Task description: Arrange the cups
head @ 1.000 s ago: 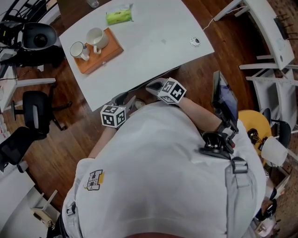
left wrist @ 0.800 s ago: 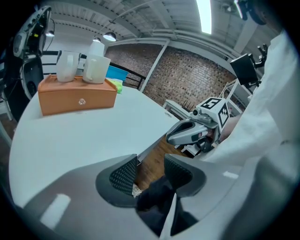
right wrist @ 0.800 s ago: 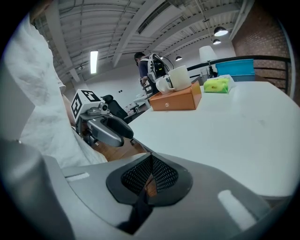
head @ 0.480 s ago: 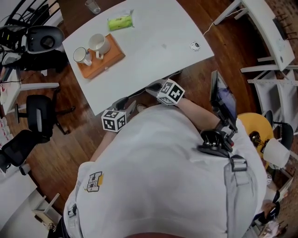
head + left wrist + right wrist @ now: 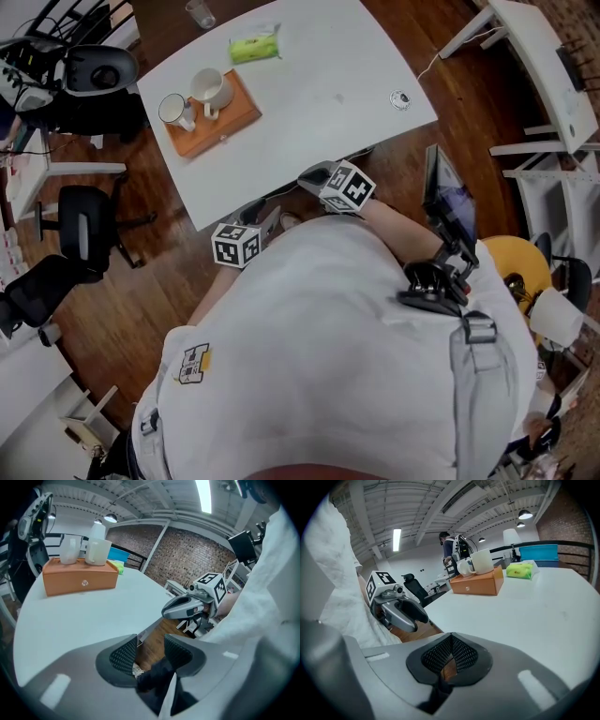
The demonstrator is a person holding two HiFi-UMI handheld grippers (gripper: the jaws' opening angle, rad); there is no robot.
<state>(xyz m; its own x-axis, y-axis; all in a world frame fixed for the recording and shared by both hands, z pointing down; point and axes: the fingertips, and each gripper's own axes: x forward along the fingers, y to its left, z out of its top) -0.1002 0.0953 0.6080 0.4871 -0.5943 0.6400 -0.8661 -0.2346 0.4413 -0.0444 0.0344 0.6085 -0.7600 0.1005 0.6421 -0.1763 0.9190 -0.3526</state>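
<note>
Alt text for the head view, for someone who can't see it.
A person in white, seen from above, holds the left gripper and right gripper at a white table's edge; two cups stand on an orange block across it.

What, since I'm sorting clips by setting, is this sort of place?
Probably an office or lab workspace in a converted industrial building: a white table among other desks, a black office chair beside it, and a bare brick wall behind.

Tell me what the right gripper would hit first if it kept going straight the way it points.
Probably the bare white table top near its edge, well short of the orange box holding the cups; depth is unclear.
</note>
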